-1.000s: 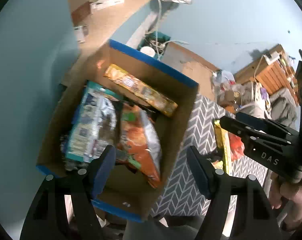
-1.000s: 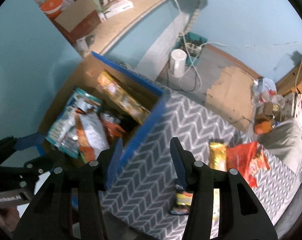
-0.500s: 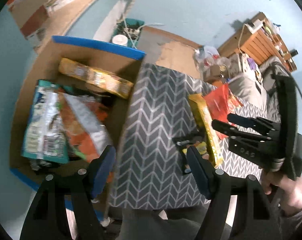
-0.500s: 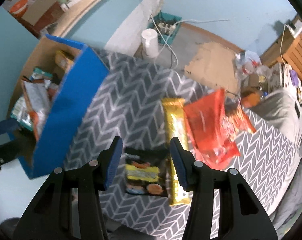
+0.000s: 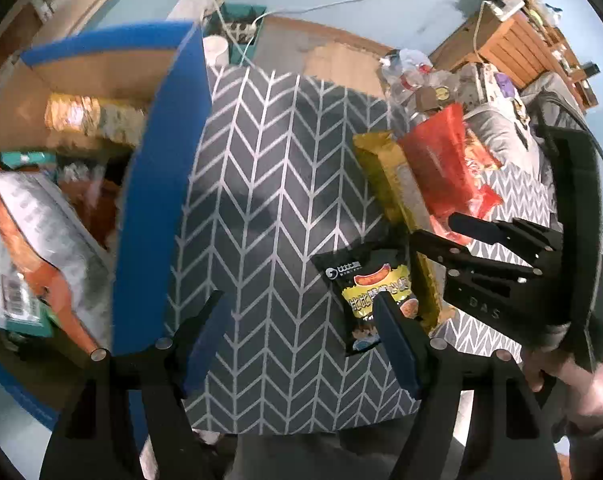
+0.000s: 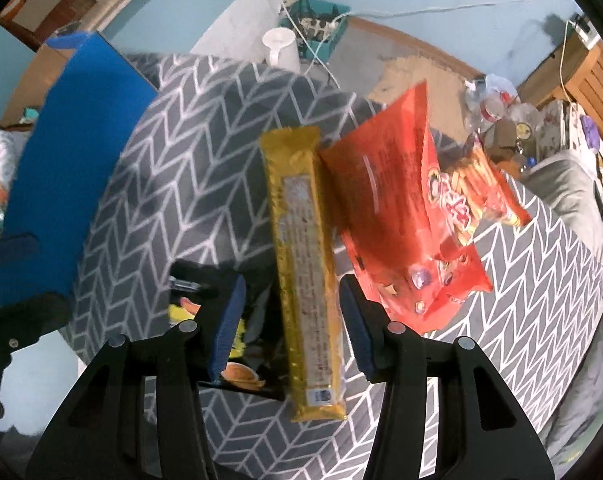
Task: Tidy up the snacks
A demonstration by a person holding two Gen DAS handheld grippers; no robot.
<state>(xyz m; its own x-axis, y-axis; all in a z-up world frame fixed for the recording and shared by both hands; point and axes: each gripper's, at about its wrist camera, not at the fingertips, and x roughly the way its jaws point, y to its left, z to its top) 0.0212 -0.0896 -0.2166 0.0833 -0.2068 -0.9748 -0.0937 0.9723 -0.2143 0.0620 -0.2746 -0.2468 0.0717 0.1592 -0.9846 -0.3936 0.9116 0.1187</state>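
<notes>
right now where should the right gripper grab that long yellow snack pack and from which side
Best bet is the middle of the long yellow snack pack, from straight above, one finger on each long edge. It lies flat on the patterned cloth, and its narrow width fits between the fingers of the open right gripper. The red bag and the black packet crowd its sides, so come down carefully.

Both wrist cams look down, close — share chevron tabletop (image 5: 269,184) w/ snacks.
</notes>
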